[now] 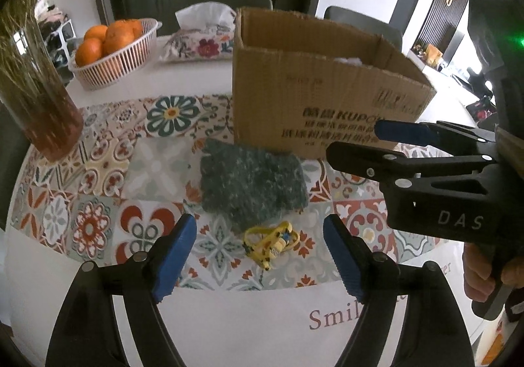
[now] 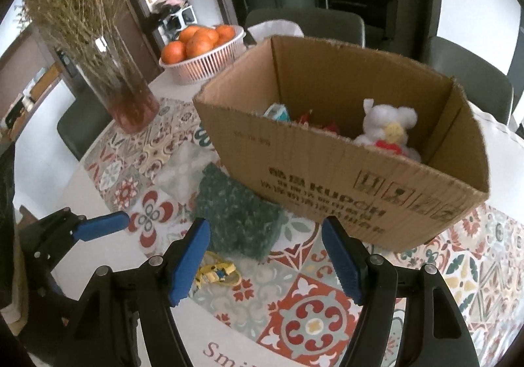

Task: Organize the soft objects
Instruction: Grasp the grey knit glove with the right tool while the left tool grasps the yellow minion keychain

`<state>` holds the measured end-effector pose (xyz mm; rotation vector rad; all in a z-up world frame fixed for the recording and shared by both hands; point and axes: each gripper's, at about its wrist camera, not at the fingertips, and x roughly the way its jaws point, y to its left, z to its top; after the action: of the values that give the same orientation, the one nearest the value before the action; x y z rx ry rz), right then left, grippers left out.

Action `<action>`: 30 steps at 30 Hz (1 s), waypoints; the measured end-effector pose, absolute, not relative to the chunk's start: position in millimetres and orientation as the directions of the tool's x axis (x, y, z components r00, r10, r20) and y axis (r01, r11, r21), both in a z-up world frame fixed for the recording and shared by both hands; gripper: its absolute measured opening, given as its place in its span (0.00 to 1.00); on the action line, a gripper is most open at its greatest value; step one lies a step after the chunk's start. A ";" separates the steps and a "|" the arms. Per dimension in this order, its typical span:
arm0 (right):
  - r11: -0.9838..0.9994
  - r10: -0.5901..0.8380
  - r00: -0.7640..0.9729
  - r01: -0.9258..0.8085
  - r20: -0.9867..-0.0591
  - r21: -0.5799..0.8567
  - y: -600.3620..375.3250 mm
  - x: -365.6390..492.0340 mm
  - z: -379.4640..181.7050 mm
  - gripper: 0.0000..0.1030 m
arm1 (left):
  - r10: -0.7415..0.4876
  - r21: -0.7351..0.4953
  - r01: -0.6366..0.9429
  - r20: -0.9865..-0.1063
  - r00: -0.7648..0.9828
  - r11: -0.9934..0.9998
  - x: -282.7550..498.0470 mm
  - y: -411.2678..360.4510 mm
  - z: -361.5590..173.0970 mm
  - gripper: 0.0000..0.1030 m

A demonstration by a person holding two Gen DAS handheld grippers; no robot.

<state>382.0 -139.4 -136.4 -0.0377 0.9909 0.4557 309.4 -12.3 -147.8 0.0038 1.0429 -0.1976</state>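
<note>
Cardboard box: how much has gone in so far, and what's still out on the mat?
Done: the cardboard box already holds a white plush toy and other items. In hand: nothing; left gripper and right gripper are both open and empty. Left: the green cloth and the yellow toy lie on the patterned mat.

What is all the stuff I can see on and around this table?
Cardboard box: one, brown, open, on the patterned mat.
White plush toy: one, white with red and yellow, inside the box, beside other items that are hard to make out.
Green cloth: one, dark speckled green, on the mat in front of the box.
Yellow toy: one, small, just in front of the cloth.
Patterned mat: one, multicoloured tiles.
Basket of oranges: one, pinkish-white, far left.
Tissue pack: one, floral, behind the box.
Vase of dried stems: one, glass, left.
Chairs: grey, beyond the table.
Left gripper: black, blue pads, open.
Right gripper: same, open.
</note>
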 end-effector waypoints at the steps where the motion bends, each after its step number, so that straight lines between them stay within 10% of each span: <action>1: 0.903 0.356 0.454 -0.391 -0.817 0.176 -139.0 382.8 -139.7 0.70 | -0.166 -0.099 0.163 -0.861 0.480 0.982 309.5 -12.4 -152.0 0.77; 30: 0.868 0.438 0.334 -0.397 -0.834 0.297 -137.9 405.2 -213.9 0.68 | -0.168 -0.144 0.088 -0.882 0.439 0.986 314.8 -23.5 -235.9 0.78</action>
<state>405.2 -137.9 -213.9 0.0421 1.1024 0.5454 314.8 -23.5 -235.9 -0.0801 1.1048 -0.1596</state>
